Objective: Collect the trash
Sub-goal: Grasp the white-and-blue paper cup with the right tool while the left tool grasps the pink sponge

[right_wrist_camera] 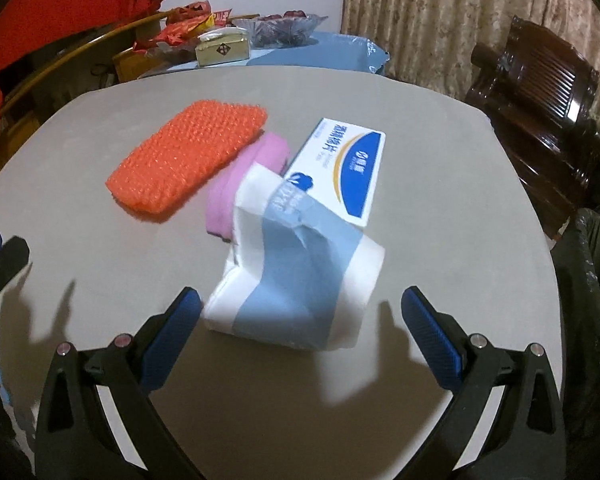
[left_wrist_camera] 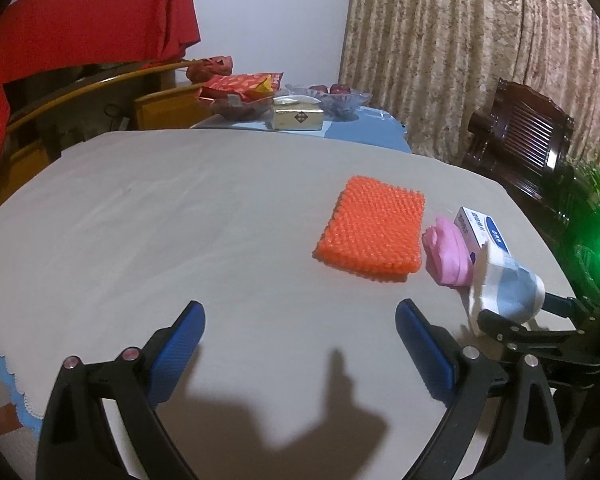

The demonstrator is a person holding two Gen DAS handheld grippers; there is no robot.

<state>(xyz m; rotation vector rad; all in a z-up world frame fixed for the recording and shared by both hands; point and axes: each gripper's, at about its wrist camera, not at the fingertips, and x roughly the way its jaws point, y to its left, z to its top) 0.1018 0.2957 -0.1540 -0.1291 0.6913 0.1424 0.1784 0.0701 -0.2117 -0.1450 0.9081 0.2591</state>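
Right wrist view has the table (right_wrist_camera: pixel 440 152) filling most of the frame, with a black trash bag (right_wrist_camera: pixel 592 304) hanging off its right edge. The right gripper (right_wrist_camera: pixel 300 316) is spread wide, nothing in it, and the crumpled white-and-blue wrapper (right_wrist_camera: pixel 296 280) sits right between its fingers, long axis running near-to-far, tilted left. So the right one's clearly nearer; the left gripper (left_wrist_camera: pixel 300 344) is also wide apart over bare tabletop, wrapper well off to its right. The wrapper looks thin, creased and floppy, touching the blue-and-white box (right_wrist_camera: pixel 340 164) behind it.

On the table lie one orange bubble-wrap pad (right_wrist_camera: pixel 188 156), one pink cloth (right_wrist_camera: pixel 240 184), one white-and-blue carton (right_wrist_camera: pixel 340 164), one white-and-blue wrapper (right_wrist_camera: pixel 296 276).
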